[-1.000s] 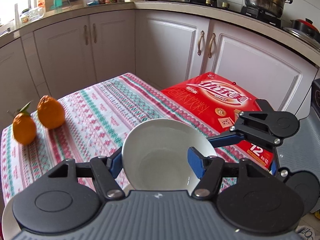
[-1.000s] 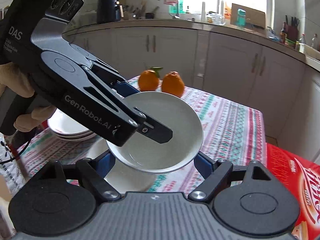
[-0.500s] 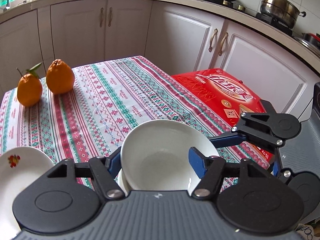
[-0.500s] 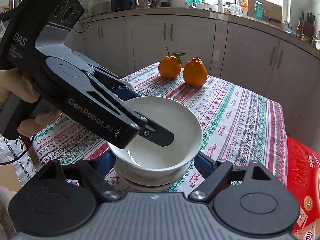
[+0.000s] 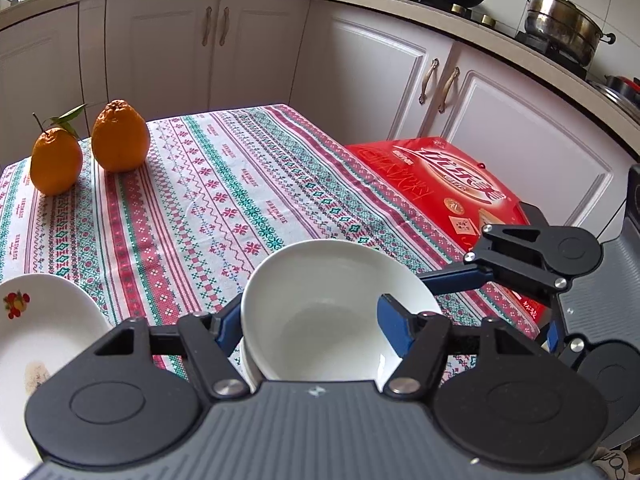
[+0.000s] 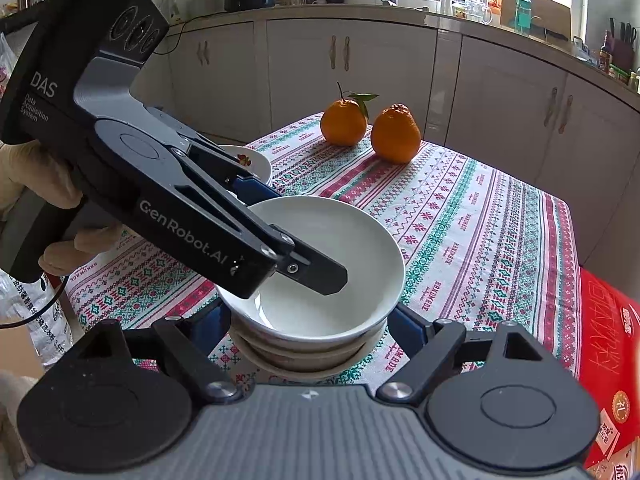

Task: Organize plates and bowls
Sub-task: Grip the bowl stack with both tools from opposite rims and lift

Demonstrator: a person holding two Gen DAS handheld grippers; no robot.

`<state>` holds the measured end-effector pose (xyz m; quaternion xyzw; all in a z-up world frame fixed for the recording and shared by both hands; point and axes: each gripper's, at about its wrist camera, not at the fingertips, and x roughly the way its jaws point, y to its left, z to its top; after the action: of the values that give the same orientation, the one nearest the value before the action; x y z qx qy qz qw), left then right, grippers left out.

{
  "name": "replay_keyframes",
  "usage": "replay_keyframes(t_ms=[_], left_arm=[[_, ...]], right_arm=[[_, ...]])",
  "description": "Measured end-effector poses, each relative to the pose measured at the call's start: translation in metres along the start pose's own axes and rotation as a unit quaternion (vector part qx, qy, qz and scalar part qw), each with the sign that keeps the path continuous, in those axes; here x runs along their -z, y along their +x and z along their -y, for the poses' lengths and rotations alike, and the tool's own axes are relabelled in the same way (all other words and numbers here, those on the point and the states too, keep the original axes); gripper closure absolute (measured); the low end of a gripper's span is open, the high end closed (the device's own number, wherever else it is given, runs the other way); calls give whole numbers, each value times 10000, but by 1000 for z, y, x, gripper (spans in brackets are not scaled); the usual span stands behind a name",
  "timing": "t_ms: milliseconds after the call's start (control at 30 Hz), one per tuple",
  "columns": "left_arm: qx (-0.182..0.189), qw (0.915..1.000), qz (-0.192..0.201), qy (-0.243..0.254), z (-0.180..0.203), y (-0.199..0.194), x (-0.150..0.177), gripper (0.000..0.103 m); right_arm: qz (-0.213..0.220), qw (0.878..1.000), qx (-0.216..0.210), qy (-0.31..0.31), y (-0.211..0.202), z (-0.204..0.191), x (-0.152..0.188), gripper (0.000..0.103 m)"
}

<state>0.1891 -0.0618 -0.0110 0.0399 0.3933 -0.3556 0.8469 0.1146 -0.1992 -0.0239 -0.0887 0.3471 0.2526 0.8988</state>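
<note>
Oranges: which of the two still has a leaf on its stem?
The smoother orange nearer the table's corner edge; a green leaf sticks up from its stem. The bumpy orange beside it has a knobbly top and no leaf.

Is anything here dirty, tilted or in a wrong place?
The flower-patterned plate at the table's near left has a brownish smear on its surface. The white bowl in the left gripper sits on the bowl stack, slightly tilted. Nothing is spilled.
</note>
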Motion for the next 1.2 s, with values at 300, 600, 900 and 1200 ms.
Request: replay_keyframes(t_ms=[300,600,900,1200], left_arm=[[37,9999,123,47,-2,-8,1,22],[-43,9979,138,637,6,-42,20,15],[-227,9898,-469,1328,8,-26,58,15],[69,9799,-754,1846,3,11,58,16]], right_arm=[[76,10000,10,-61,-4,0,-1,0],[-36,9990,47,-435,-17,3,9,0],[-481,9947,-85,-907,0,9,25,0],[-681,9856,-435,-1486,33,12,18,0]])
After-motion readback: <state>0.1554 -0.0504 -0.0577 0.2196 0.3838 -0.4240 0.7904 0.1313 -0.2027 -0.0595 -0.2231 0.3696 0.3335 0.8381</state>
